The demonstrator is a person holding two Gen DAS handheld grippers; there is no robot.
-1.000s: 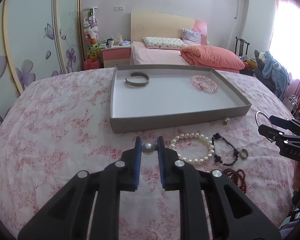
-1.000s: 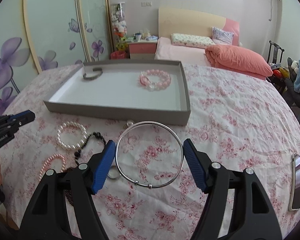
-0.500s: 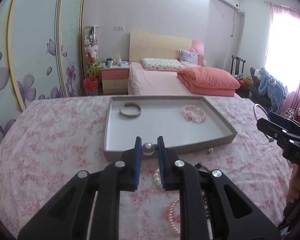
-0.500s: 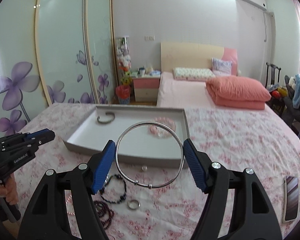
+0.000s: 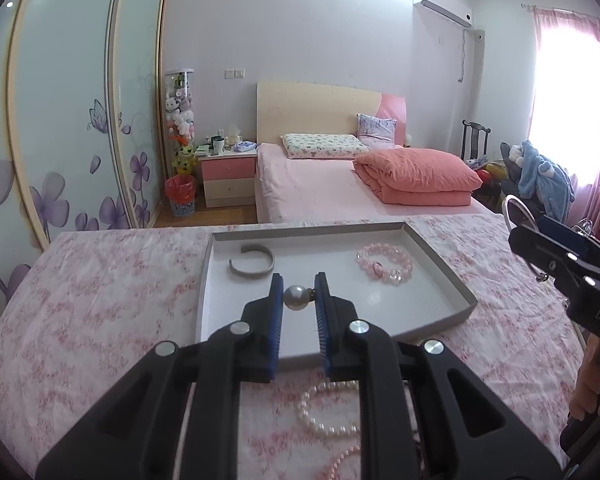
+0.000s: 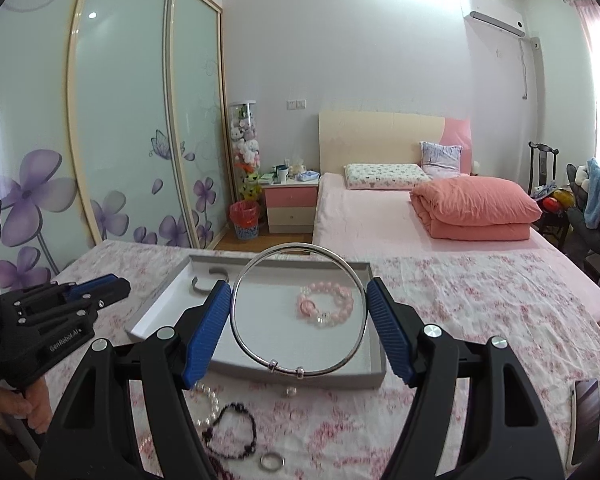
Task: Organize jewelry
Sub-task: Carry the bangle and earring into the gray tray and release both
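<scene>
Above the tray [image 5: 446, 276]: left gripper [image 5: 297, 298] fingers clamped on a pearl earring [image 5: 295, 297]; right gripper [image 6: 299, 312] fingers clamped across a silver bangle [image 6: 300, 368]. In tray: cuff [image 5: 252, 267], pink bracelet [image 5: 384, 262]. On table [image 6: 480, 304]: pearl bracelet [image 5: 324, 426], black bracelet [image 6: 236, 432], ring [image 6: 272, 461].

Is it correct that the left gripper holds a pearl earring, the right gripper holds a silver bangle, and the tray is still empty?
Not entirely. The tray is not empty: the left wrist view shows a silver cuff and a pink bead bracelet inside. The rest is right.
</scene>
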